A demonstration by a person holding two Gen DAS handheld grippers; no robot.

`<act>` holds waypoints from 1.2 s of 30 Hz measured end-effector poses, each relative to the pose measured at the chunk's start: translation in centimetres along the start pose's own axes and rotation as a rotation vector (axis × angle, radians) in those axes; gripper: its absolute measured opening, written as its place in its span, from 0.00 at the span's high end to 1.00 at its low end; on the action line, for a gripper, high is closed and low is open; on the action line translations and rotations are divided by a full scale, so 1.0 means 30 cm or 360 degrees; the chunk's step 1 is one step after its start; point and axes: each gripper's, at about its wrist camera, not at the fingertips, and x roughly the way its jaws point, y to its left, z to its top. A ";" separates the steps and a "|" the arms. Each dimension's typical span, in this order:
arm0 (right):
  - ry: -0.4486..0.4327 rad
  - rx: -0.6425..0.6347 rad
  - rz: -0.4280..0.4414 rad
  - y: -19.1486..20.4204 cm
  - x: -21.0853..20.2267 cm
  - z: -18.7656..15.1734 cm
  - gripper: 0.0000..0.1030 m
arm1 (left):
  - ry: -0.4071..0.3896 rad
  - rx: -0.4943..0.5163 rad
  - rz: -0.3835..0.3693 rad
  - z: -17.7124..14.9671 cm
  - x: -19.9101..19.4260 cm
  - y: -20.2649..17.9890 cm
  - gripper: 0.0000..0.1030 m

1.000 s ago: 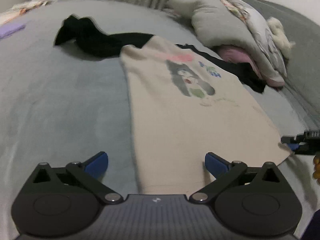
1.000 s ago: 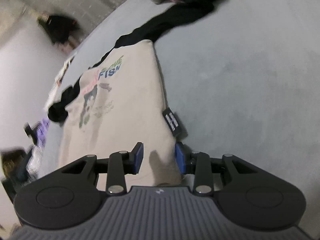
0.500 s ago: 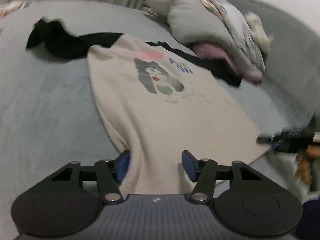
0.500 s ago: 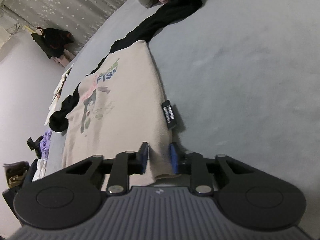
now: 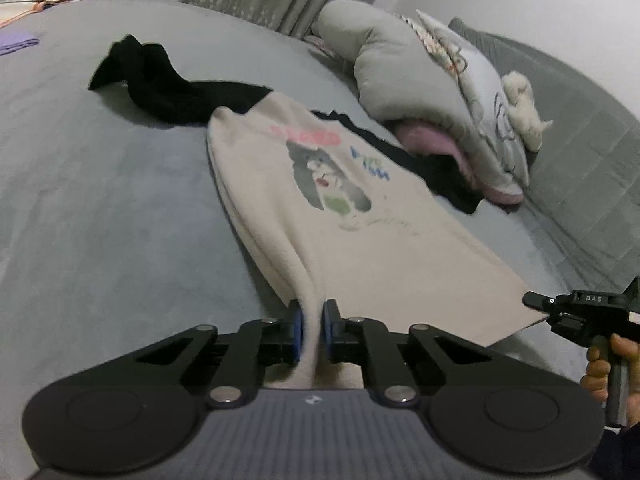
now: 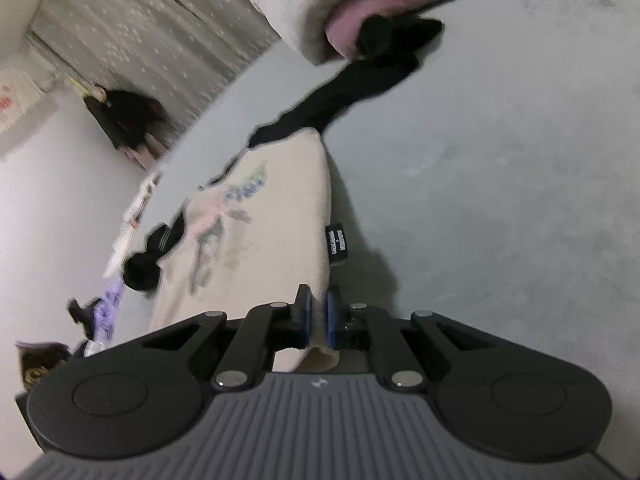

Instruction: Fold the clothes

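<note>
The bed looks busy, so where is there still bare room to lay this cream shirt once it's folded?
Two free patches: the grey bedcover left of the cream shirt, below the black garment, and the wide stretch off the shirt's tagged edge. It is crowded by the pillows, where more black clothing lies. Both the left gripper and right gripper pinch the shirt's hem.

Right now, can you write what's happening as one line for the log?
step: lift hem | left gripper: closing, shut on cream shirt | right gripper: shut on cream shirt | bed: shirt mostly flat
</note>
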 end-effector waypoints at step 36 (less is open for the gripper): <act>-0.0197 -0.0874 -0.0764 0.104 0.427 0.551 0.44 | -0.0137 0.0525 0.0490 0.405 0.369 -0.181 0.01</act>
